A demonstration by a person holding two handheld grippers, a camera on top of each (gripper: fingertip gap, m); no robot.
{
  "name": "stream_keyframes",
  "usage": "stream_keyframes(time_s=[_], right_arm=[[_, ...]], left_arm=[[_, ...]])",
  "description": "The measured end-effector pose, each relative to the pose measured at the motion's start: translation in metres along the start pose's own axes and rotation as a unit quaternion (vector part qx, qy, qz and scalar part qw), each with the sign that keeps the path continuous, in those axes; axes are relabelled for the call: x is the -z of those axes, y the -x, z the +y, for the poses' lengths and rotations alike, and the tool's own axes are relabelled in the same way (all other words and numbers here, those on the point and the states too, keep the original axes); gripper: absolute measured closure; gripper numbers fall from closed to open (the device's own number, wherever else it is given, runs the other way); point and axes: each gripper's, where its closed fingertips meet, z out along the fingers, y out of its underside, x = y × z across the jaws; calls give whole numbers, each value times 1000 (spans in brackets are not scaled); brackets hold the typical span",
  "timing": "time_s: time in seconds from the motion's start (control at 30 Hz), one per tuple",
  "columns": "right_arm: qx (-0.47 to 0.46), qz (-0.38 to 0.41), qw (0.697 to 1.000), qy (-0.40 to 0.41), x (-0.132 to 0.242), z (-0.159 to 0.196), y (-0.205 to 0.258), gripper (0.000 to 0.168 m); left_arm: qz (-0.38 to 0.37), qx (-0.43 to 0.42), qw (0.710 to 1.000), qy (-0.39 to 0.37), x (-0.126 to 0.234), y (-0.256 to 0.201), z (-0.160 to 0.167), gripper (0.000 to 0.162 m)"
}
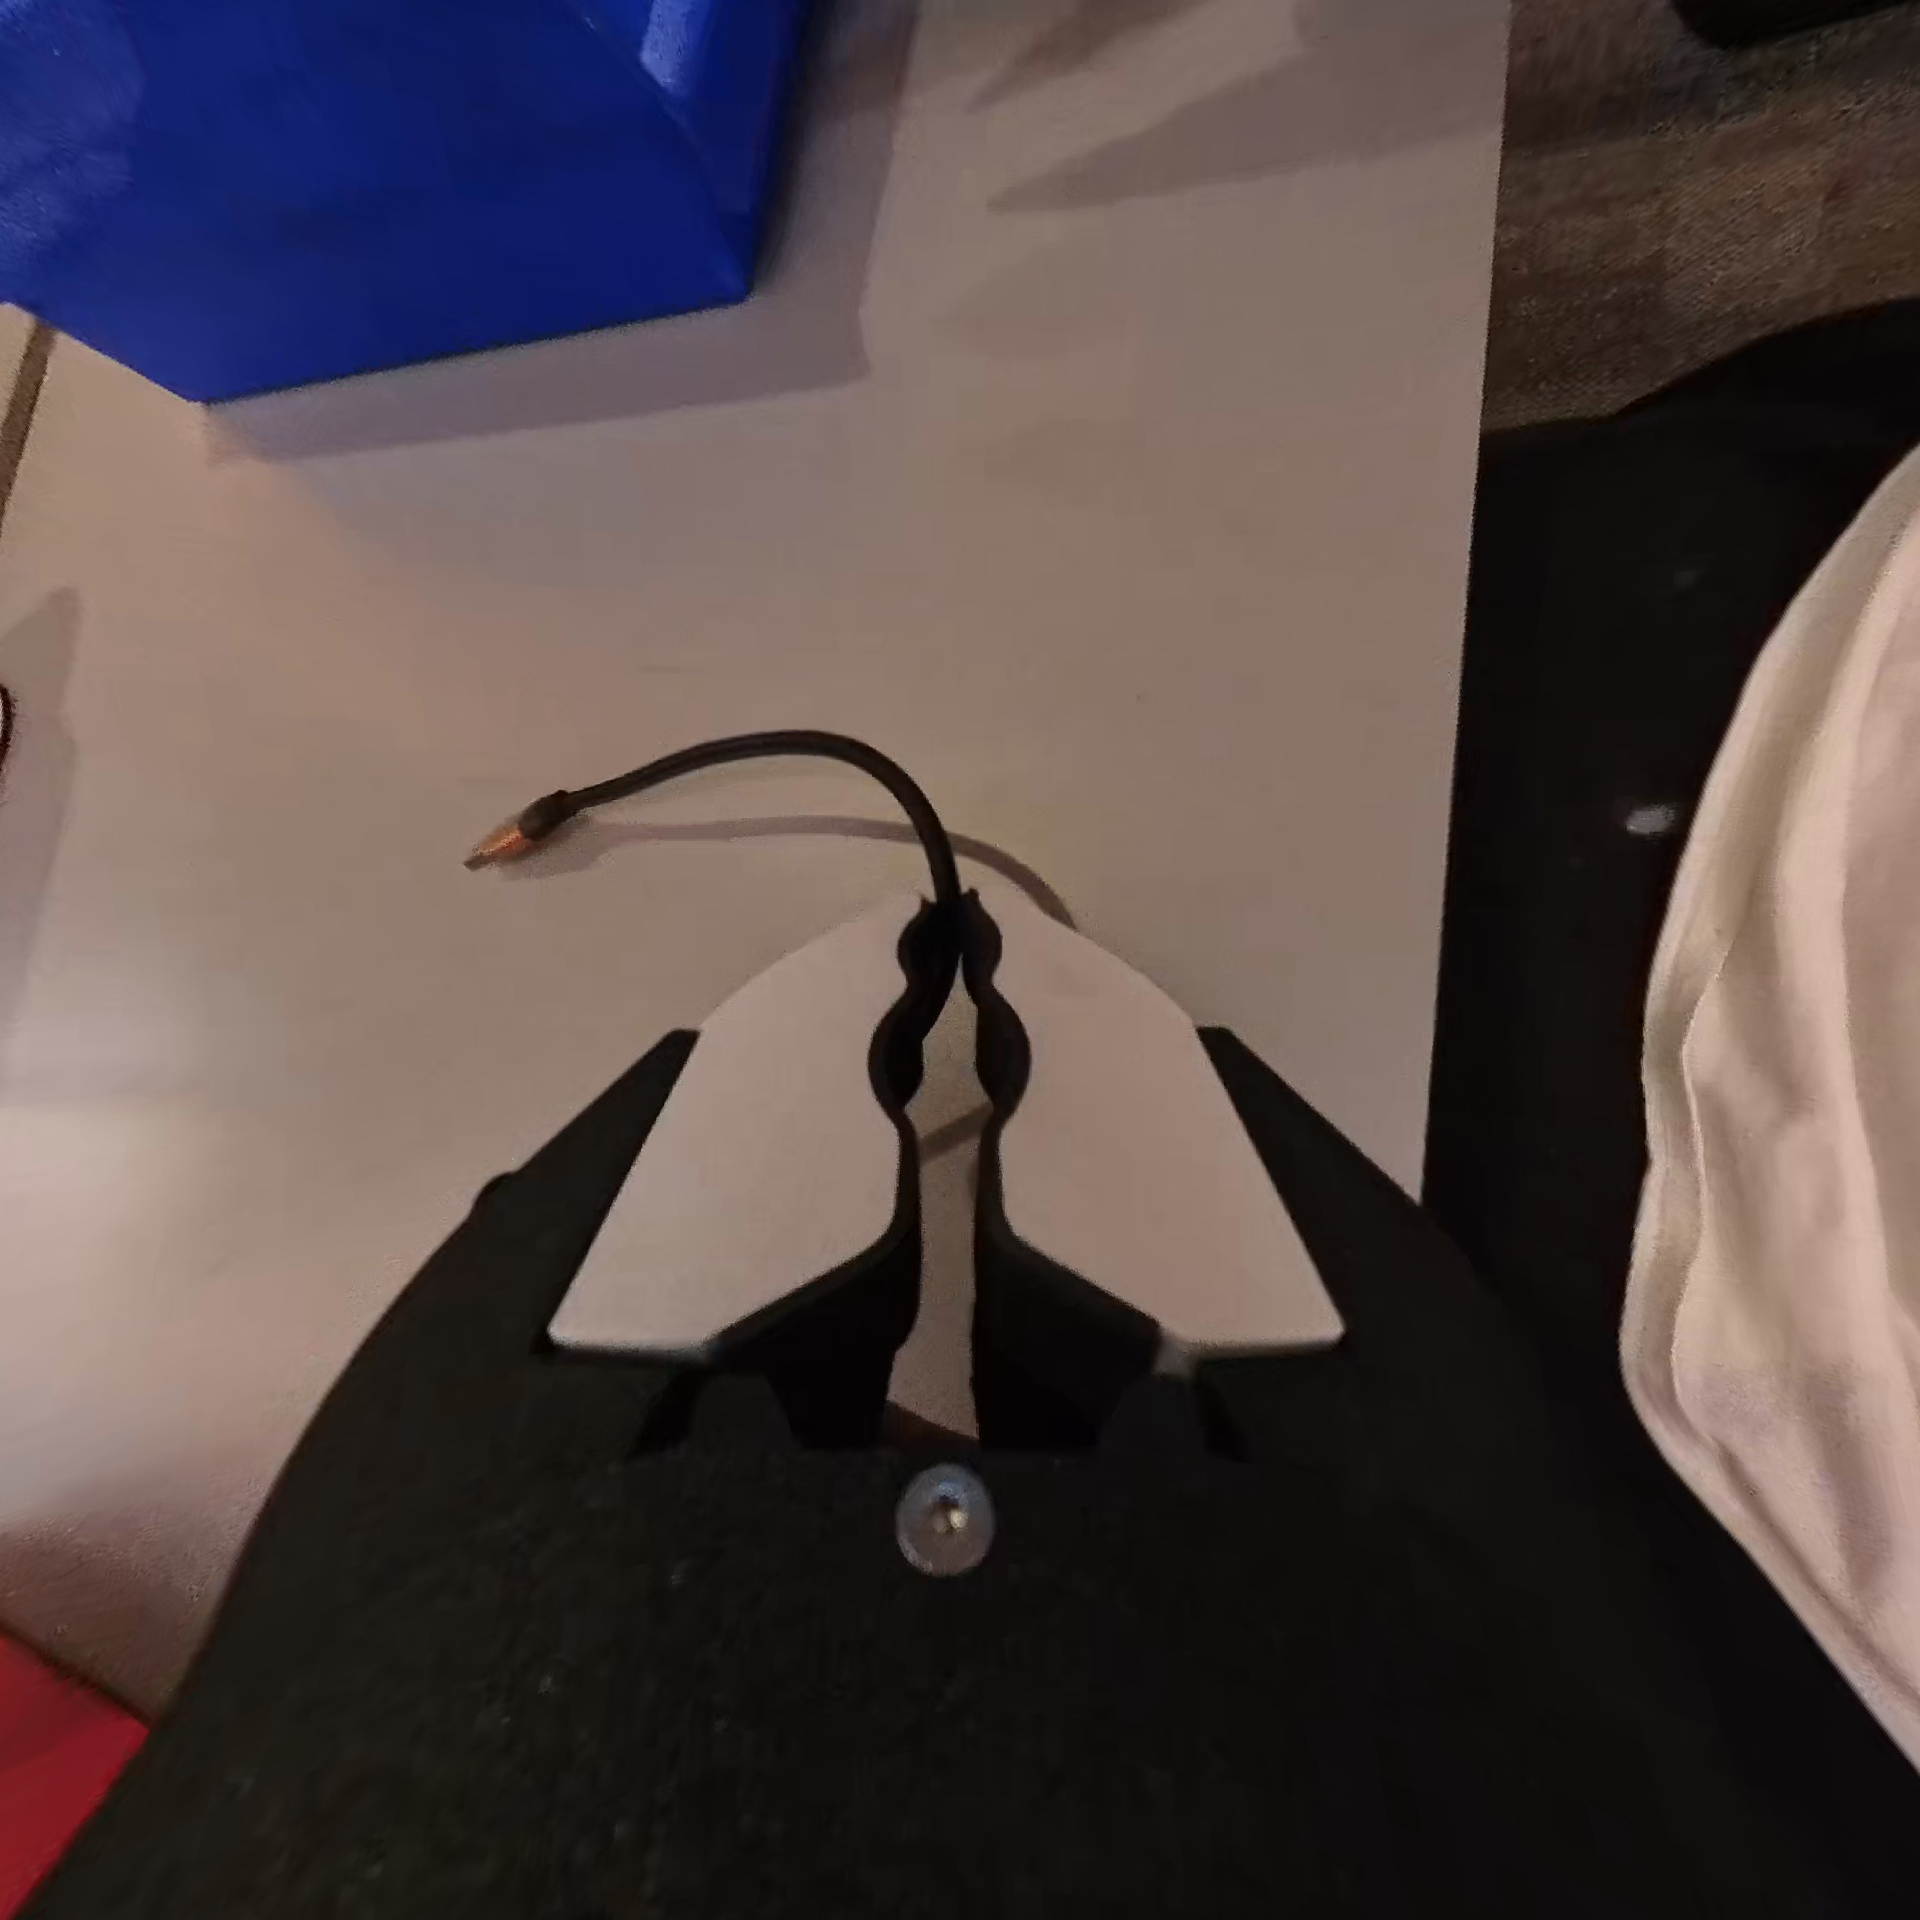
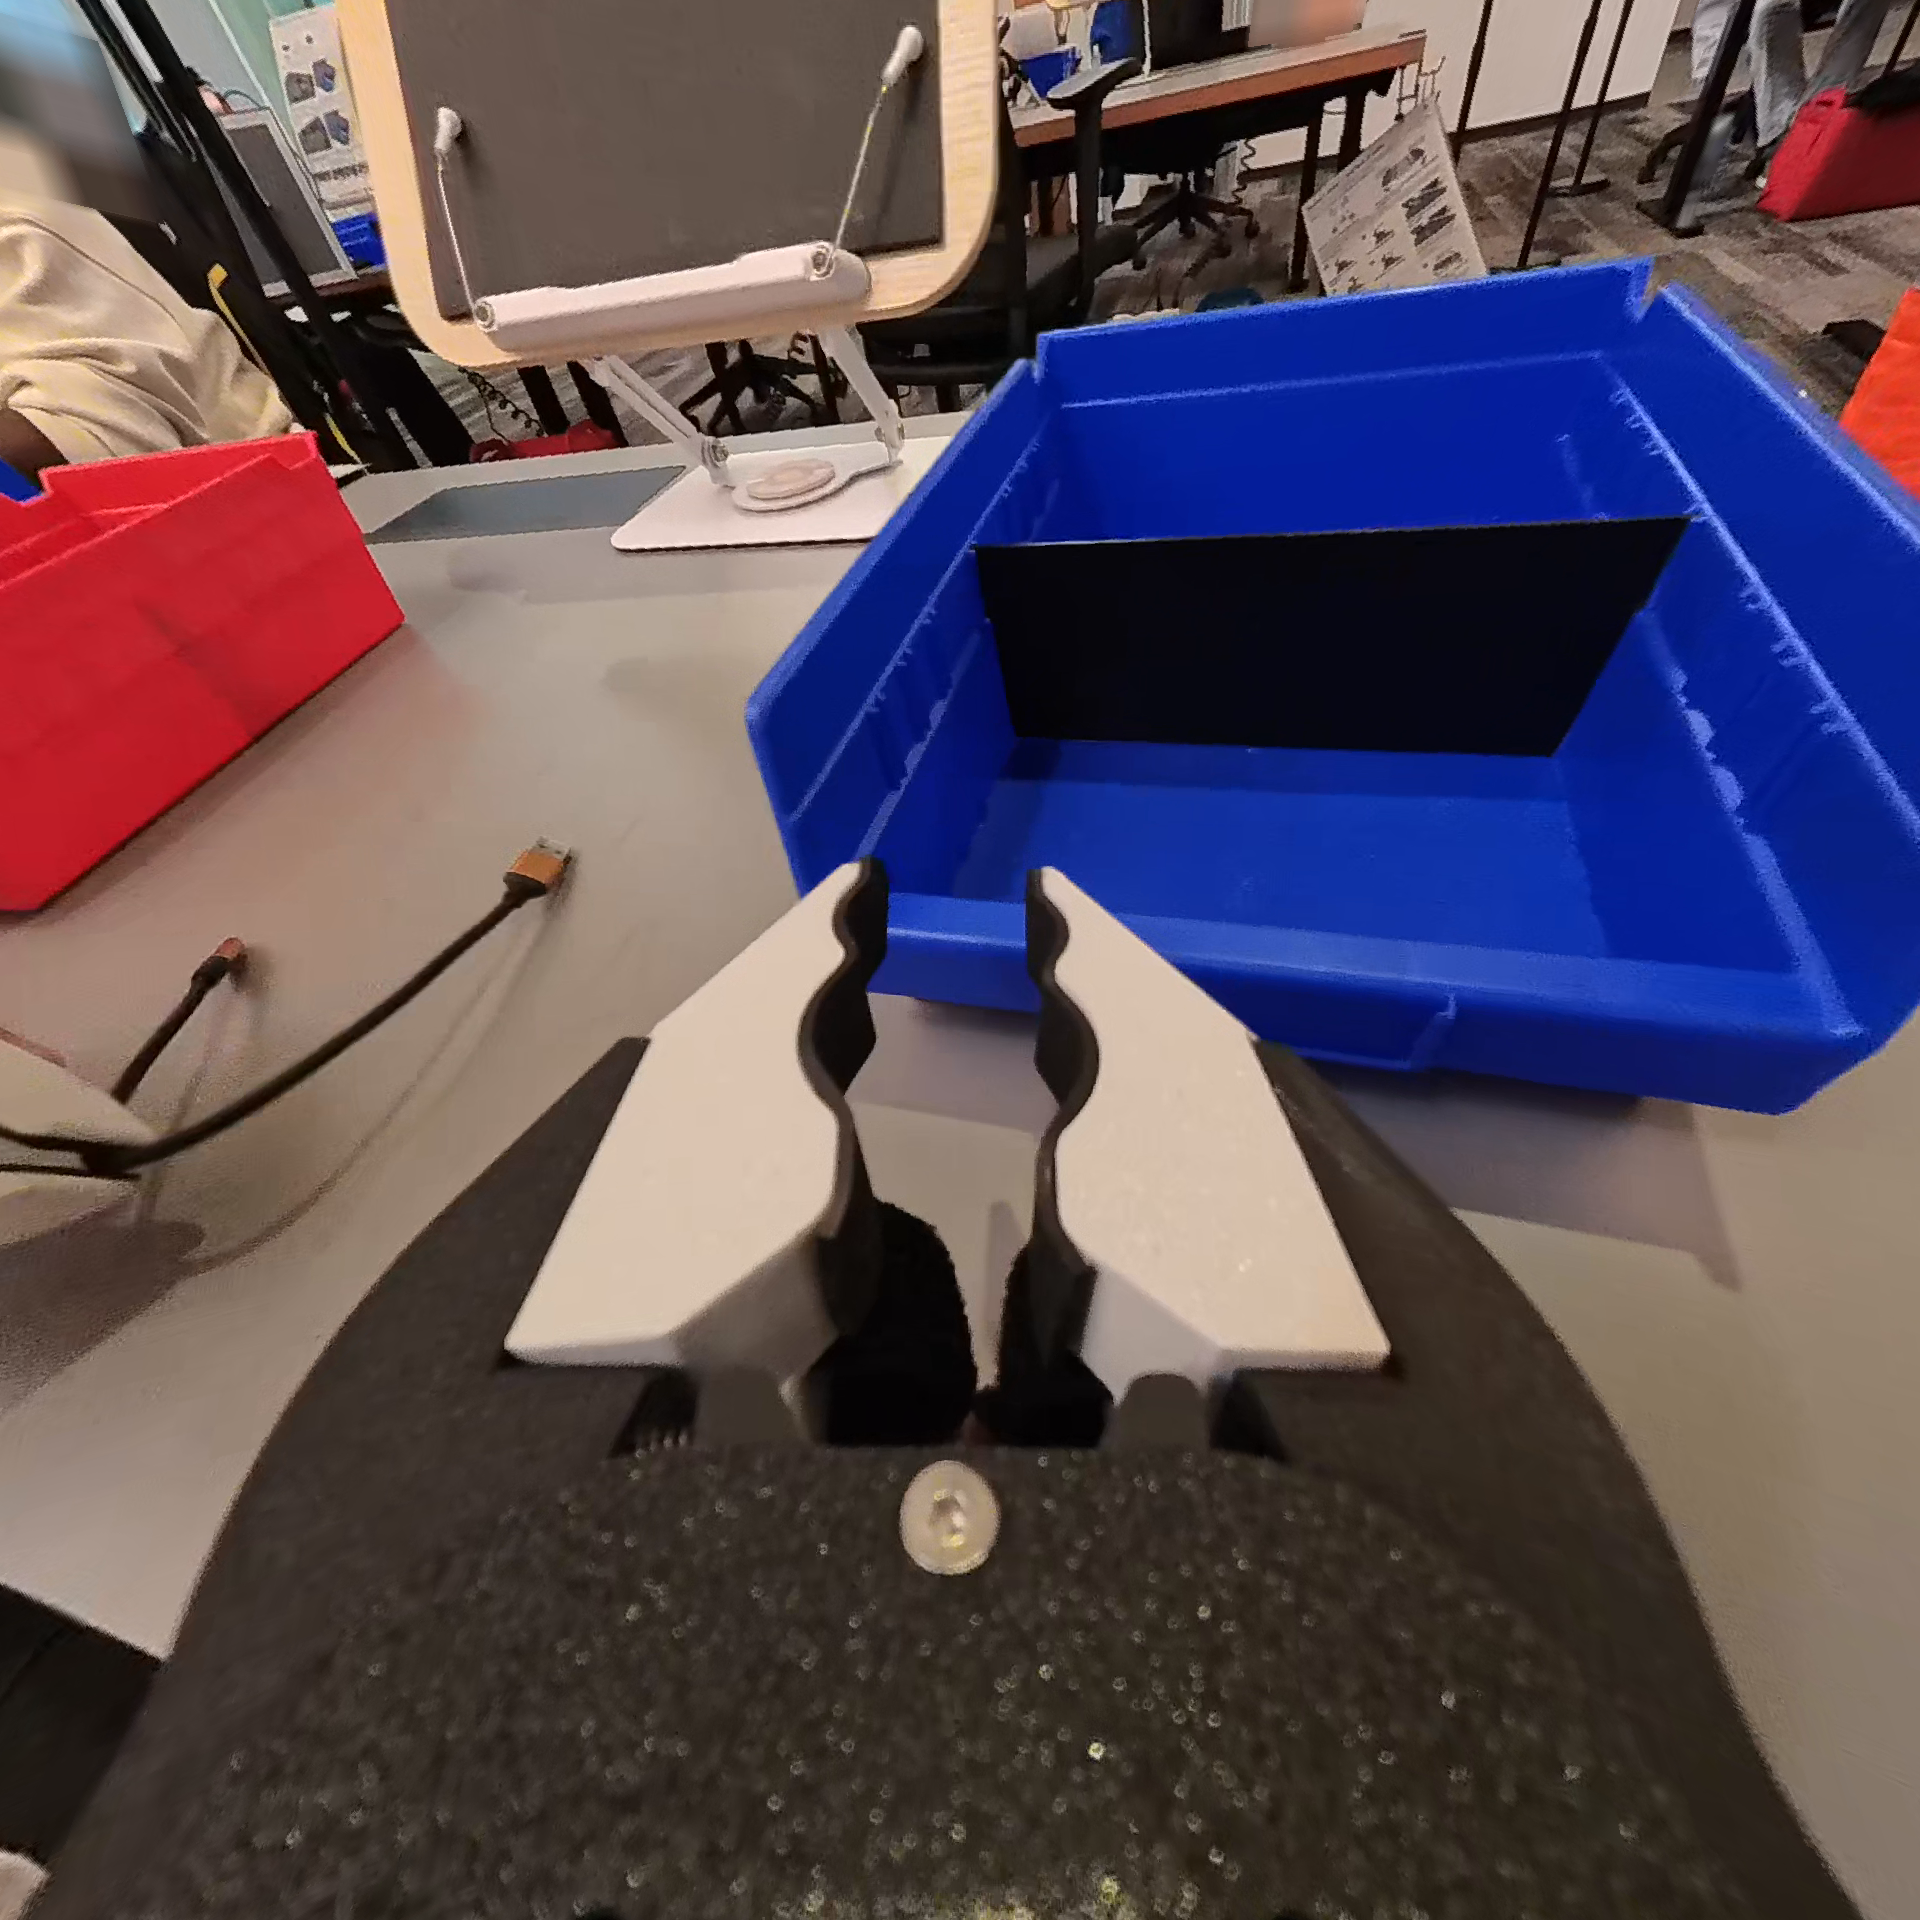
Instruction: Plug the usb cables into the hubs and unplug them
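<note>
The left gripper (image 1: 948, 914) pinches one black cable (image 1: 831, 750) near the bench (image 1: 1143, 520) edge, and the cable's two copper-coloured plugs (image 2: 538, 864) lie on the bench. The right gripper (image 2: 956, 904) is spread and empty, just before one blue bin (image 2: 1351, 997) with one black divider (image 2: 1320, 634). One red bin (image 2: 187, 623) sits at the bench's left side.

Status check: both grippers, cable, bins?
Left gripper shut on black cable. Right gripper open, empty, facing blue bin. Red bin left.
</note>
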Motion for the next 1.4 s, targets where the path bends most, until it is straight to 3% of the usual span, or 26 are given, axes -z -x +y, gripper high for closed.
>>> stream_keyframes(time_s=[0.07,0.17,0.27,0.33,0.43,0.57,0.73,1.0,1.3,1.4], right_arm=[[3,-7,1000,3,-1,0,5,144],[5,-15,1000,-1,0,-2,12,144],[7,-18,1000,1,0,-1,14,144],[2,-20,1000,2,0,0,14,144],[-5,-22,1000,-1,-1,-2,13,144],[-15,-33,999,2,-5,-2,18,144],[-1,-30,999,12,-10,3,20,144],[-24,-33,999,36,-15,18,14,144],[-84,-34,995,39,-16,19,3,144],[-87,-37,995,42,-17,20,4,144]], left_arm=[[35,50,998,-13,-2,-12,-3,156],[100,114,987,-53,14,-21,-16,131],[107,109,985,-81,61,4,-14,142],[66,106,990,-59,98,43,9,138],[-12,92,995,41,146,110,73,137],[-58,84,978,179,180,178,153,137],[-12,61,958,279,168,194,211,137],[118,69,930,342,150,163,260,139],[175,88,922,334,137,159,269,138],[177,69,926,326,134,160,268,150]])
